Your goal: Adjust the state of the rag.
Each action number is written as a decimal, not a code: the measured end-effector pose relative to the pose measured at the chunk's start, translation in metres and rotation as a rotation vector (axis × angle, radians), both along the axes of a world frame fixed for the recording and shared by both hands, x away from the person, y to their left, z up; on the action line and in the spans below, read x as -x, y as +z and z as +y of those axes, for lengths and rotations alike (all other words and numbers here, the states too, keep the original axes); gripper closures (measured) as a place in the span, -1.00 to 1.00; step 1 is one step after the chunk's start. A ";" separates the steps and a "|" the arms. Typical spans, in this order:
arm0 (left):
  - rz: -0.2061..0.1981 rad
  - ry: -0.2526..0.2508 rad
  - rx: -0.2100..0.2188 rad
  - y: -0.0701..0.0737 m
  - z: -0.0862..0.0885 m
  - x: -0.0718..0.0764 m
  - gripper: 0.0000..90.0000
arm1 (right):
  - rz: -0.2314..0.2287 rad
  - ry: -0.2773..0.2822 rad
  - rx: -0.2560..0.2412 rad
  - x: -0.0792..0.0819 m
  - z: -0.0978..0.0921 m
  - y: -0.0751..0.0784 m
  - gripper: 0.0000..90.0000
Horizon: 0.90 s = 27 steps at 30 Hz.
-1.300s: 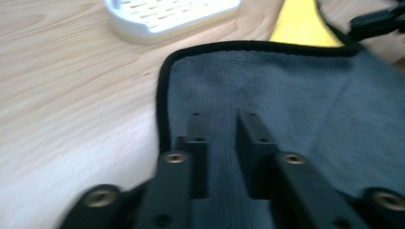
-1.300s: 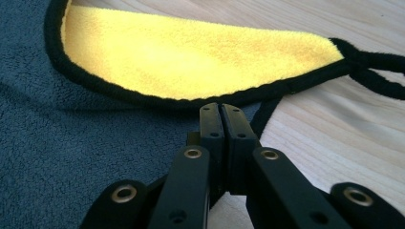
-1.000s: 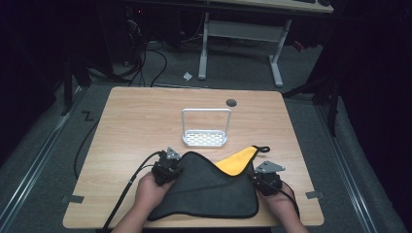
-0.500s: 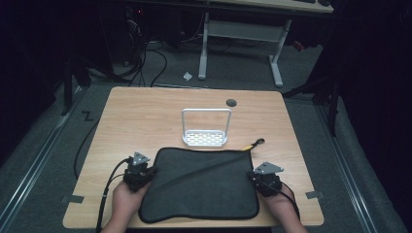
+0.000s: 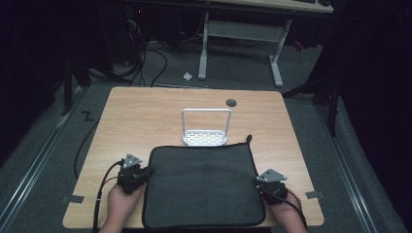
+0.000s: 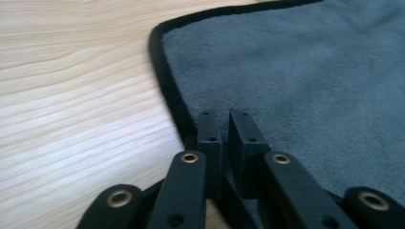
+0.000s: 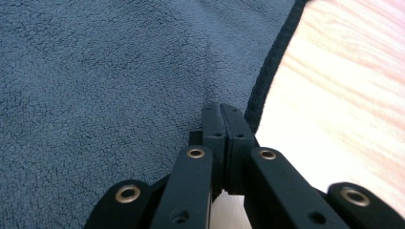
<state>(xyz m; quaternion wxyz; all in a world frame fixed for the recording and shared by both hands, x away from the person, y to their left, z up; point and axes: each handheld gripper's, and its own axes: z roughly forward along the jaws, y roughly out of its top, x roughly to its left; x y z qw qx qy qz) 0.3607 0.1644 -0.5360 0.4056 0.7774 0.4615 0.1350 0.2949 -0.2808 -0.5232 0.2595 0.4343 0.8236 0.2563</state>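
The dark grey cloth (image 5: 203, 185) lies flat on the near middle of the table (image 5: 145, 111), its far edge touching a white wire rack (image 5: 205, 128). My left gripper (image 6: 223, 125) stands a crack open over its left hem. My right gripper (image 7: 222, 119) is pinched tight on the cloth's right edge.

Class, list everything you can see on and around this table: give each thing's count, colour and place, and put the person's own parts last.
Table: one, light wood, centre.
Cloth: one, dark grey with black trim, spread flat at the near edge.
Rack: one, white metal, just beyond the cloth.
Desk frame: one, grey, on the floor behind.
Left gripper: one, black, at the cloth's left edge.
Right gripper: one, black, at the cloth's right edge.
Hands: two, holding the grippers.
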 end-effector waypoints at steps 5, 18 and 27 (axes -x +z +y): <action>-0.020 -0.050 -0.012 0.000 -0.017 -0.001 0.74 | 0.006 -0.037 0.002 0.012 -0.012 0.001 1.00; -0.023 -0.113 0.015 -0.002 -0.038 -0.008 0.67 | -0.015 -0.133 -0.023 0.015 -0.039 -0.001 0.90; -0.037 -0.048 0.069 -0.001 -0.028 -0.008 0.33 | -0.101 -0.139 -0.153 0.011 -0.046 0.002 0.44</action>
